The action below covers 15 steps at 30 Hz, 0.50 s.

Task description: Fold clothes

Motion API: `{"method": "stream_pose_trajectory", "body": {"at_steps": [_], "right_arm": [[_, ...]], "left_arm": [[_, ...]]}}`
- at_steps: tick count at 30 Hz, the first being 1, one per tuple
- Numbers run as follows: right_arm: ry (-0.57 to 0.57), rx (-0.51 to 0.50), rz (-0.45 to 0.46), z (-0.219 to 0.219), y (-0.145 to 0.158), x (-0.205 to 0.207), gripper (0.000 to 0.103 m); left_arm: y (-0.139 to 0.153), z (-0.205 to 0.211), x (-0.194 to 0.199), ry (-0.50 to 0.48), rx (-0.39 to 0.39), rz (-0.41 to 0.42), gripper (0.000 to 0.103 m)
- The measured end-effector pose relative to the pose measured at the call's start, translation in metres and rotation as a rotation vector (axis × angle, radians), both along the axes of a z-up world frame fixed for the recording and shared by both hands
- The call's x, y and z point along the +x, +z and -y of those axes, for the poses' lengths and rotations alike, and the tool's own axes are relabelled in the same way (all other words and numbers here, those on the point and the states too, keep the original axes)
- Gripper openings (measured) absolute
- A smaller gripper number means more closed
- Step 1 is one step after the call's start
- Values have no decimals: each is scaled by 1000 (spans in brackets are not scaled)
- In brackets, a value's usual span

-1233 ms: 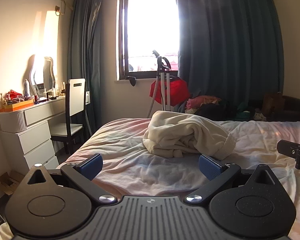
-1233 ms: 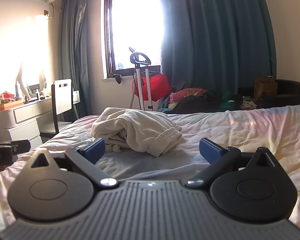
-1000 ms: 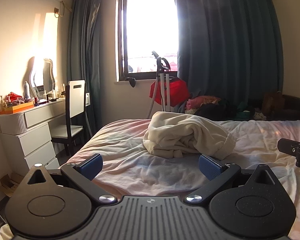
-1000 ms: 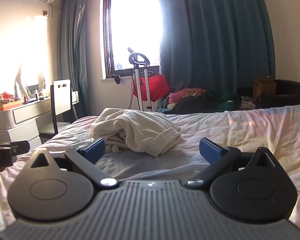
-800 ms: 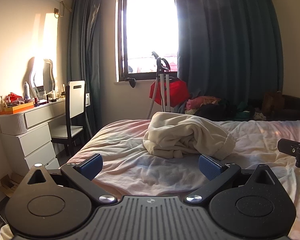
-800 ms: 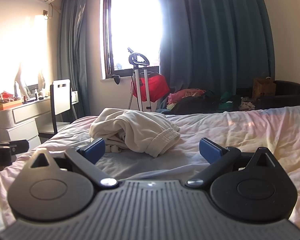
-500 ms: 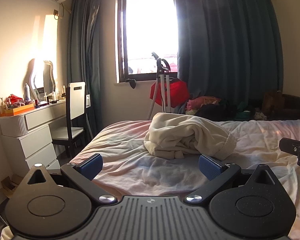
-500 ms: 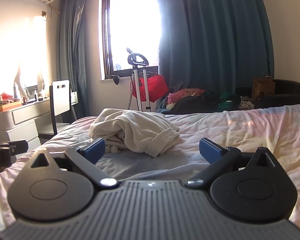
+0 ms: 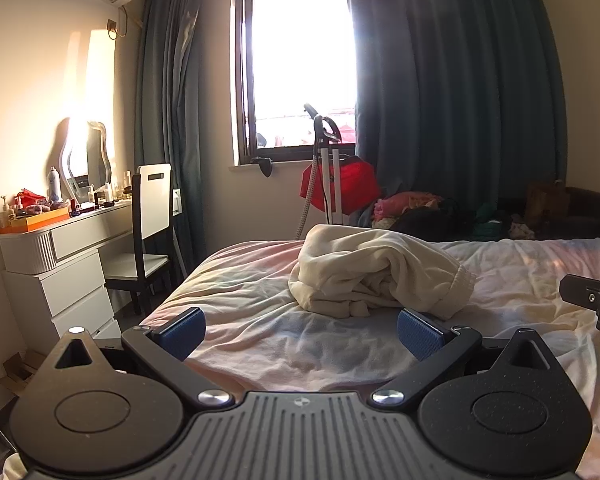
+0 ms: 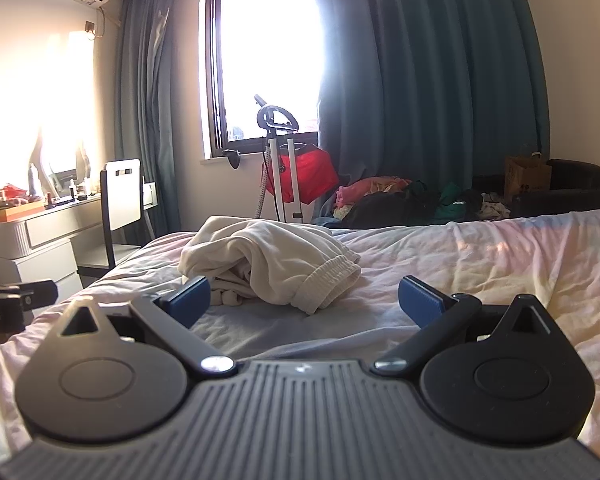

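Observation:
A crumpled cream garment with an elastic hem (image 9: 376,272) lies bunched on the bed (image 9: 260,288). It also shows in the right wrist view (image 10: 272,264). My left gripper (image 9: 300,332) is open and empty, low over the near edge of the bed, short of the garment. My right gripper (image 10: 304,300) is open and empty, also short of the garment, to the right of the left one. The right gripper's tip shows at the right edge of the left wrist view (image 9: 592,300). The left gripper's tip shows at the left edge of the right wrist view (image 10: 16,296).
A white dresser (image 9: 56,264) and a chair (image 9: 148,236) stand left of the bed. A garment steamer with a red bag (image 9: 332,184) stands under the window. A pile of clothes (image 10: 412,200) and a dark sofa (image 10: 560,192) lie behind the bed.
Both grippers have risen and drifted very slightly, so the view has shifted a little. The garment has not moved. Both grippers stay open.

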State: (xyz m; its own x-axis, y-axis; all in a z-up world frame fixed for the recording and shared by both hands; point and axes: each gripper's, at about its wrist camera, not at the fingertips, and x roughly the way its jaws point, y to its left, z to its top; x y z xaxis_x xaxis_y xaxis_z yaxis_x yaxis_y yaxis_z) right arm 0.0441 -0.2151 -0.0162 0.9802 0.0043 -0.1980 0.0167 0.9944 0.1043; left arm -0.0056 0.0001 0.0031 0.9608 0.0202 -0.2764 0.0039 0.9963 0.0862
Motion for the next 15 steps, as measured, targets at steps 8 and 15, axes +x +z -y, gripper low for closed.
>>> {"method": "stream_pose_trajectory", "body": {"at_steps": [8,15], "right_arm": [[-2,1,-3,0,0,1,102],[-3,1,-4,-1,-1,1,102]], "left_arm": [[-2,-1,0,-3,0,0,103],[-2,-2,-1,-6,1,0,103]]}}
